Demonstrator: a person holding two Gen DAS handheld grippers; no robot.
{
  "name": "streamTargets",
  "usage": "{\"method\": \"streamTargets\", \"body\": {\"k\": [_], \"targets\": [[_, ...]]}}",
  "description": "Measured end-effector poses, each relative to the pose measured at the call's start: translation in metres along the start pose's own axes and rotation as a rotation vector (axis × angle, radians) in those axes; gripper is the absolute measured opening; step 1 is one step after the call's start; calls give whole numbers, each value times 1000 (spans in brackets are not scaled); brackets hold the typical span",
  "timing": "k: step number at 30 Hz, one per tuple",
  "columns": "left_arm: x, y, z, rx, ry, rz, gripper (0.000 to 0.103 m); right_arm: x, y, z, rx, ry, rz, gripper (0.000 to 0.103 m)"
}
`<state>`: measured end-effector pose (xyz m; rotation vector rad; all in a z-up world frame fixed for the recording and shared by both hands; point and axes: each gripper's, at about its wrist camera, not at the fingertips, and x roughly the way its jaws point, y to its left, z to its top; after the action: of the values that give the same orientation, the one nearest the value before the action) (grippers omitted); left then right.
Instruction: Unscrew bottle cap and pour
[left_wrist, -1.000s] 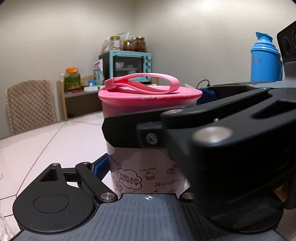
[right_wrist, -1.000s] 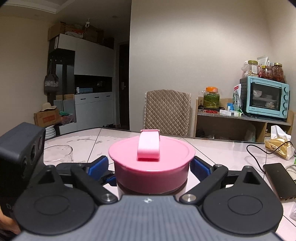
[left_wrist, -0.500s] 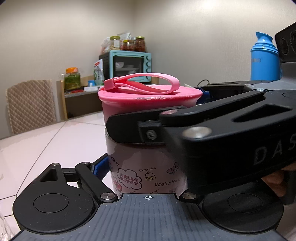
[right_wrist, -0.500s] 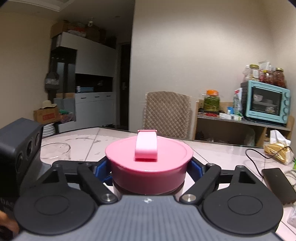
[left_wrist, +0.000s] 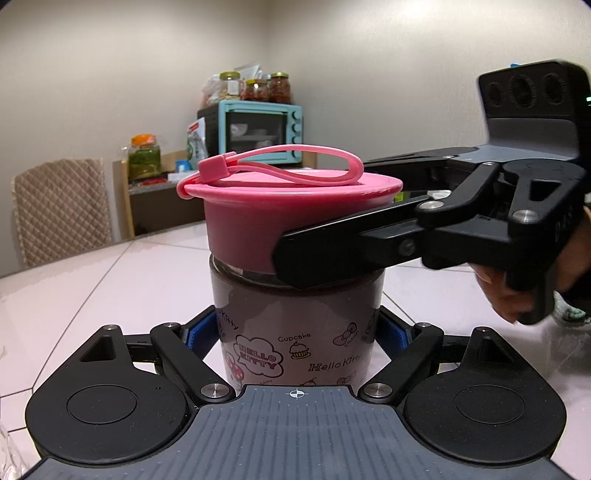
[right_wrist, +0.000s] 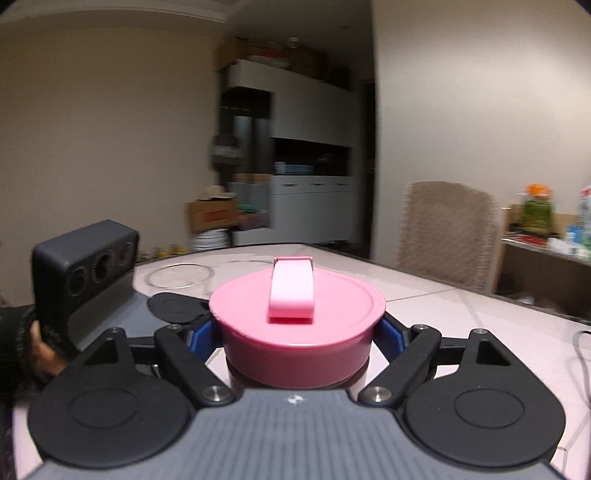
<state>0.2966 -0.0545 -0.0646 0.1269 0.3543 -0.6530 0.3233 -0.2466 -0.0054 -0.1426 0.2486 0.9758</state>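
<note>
Now unscrewing: left claw (left_wrist: 295, 328) pinching bottle (left_wrist: 295, 325), right claw (right_wrist: 297, 339) pinching pink cap (right_wrist: 295, 314); next, probably more turning, then lifting.

Your backdrop: plain beige walls (left_wrist: 110, 74), softly lit from above. Pale tiled table (left_wrist: 110, 280) with thin seams fills the near ground. Far left in the left wrist view, a quilted tan chair (left_wrist: 61, 210); beside it a wooden shelf unit (left_wrist: 147, 206) carrying a green jar with orange lid (left_wrist: 144, 155) and a teal toaster oven (left_wrist: 258, 129), jars (left_wrist: 255, 86) lined on top. Right wrist view is blurred: you get white cabinets (right_wrist: 310, 155) with a dark recess, a cardboard box (right_wrist: 210, 214), stacked plates (right_wrist: 212, 238), a dark doorway (right_wrist: 365, 166).
</note>
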Motion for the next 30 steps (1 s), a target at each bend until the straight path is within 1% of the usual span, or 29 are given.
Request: {"method": "streamTargets", "body": {"k": [3, 6, 7, 8, 9, 17, 21, 30], "targets": [[0, -1, 0, 1, 0, 0, 90, -2, -5, 1, -7, -10, 33, 85], [-1, -2, 0, 1, 0, 0, 90, -4, -4, 3, -5, -17, 32, 86], [-1, -2, 0, 1, 0, 0, 90, -4, -3, 3, -2, -18, 29, 87], [-1, -3, 0, 1, 0, 0, 90, -5, 0, 4, 10, -18, -4, 98], [-2, -3, -1, 2, -1, 0, 90, -5, 3, 5, 26, -18, -44, 101], [-2, -3, -1, 1, -1, -1, 90, -15, 38, 10, 50, -24, -232, 101], [-2, -2, -1, 1, -1, -1, 90, -12, 58, 13, 69, -10, -361, 101], [-2, -1, 0, 2, -1, -1, 90, 2, 67, 5, 113, -22, -458, 100]]}}
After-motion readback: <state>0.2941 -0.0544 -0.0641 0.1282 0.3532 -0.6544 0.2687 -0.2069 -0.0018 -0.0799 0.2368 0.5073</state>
